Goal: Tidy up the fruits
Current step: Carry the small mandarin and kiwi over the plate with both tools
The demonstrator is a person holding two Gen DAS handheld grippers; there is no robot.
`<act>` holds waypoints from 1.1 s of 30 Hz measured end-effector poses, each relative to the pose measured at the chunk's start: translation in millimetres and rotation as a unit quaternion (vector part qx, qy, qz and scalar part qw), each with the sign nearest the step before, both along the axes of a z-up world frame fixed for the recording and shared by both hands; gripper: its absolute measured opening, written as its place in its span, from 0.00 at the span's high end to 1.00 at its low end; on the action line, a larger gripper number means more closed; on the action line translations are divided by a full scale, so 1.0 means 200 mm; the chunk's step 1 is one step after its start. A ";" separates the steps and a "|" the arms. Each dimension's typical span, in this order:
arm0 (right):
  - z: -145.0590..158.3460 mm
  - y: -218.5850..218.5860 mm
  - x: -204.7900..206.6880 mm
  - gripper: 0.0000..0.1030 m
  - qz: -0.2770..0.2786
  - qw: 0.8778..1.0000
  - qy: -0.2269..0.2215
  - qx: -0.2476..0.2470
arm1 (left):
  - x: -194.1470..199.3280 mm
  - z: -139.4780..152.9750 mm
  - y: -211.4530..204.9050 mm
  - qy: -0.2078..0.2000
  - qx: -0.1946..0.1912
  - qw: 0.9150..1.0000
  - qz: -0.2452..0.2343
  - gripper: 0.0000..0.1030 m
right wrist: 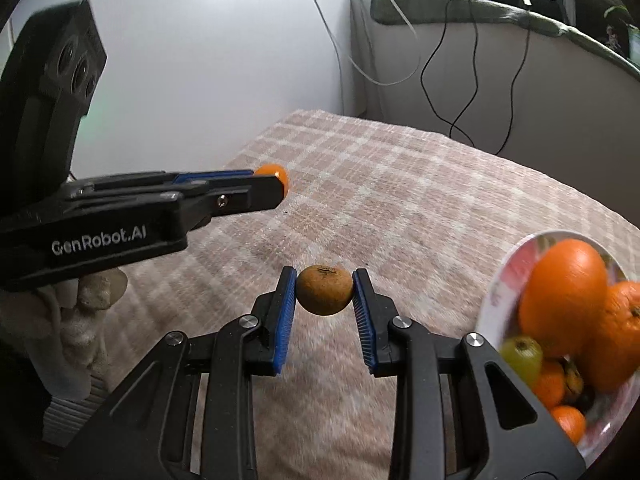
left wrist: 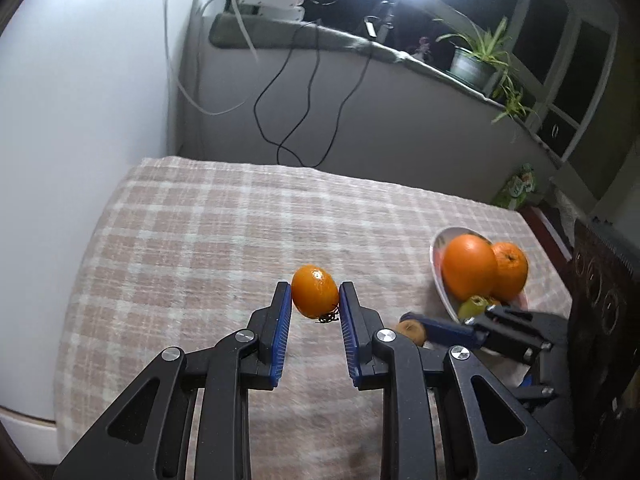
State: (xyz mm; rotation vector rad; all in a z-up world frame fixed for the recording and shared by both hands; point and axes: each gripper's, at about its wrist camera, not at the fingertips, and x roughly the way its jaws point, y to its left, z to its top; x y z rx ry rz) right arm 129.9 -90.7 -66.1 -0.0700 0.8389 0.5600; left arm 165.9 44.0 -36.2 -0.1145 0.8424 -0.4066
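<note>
A small glossy tangerine (left wrist: 315, 291) sits pinched off the checked cloth. A round brown kiwi (right wrist: 324, 290) is likewise held aloft. At 3 o'clock, a white plate (right wrist: 491, 304) holds two big oranges (right wrist: 564, 296), a green fruit and small tangerines.

A surface covered with a pink-and-cream checked cloth (left wrist: 208, 232) carries everything here, its far edge close to a grey wall. A white plate (left wrist: 437, 258) rests directly on the cloth toward the right side, piled with fruit: two large oranges (left wrist: 470, 266), a green fruit (right wrist: 520, 354) and some smaller orange ones (right wrist: 550, 384).
</note>
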 end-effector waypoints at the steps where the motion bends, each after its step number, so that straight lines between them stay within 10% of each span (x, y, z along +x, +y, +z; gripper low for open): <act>1: 0.01 -0.02 -0.01 0.71 -0.001 1.000 -0.003 0.000 | -0.01 0.00 -0.01 -0.002 0.002 1.000 -0.001 0.78; 33: 0.24 -0.75 -0.26 0.71 -0.101 0.992 -0.045 0.055 | -0.37 0.09 -0.37 -0.059 0.020 0.997 -0.046 0.78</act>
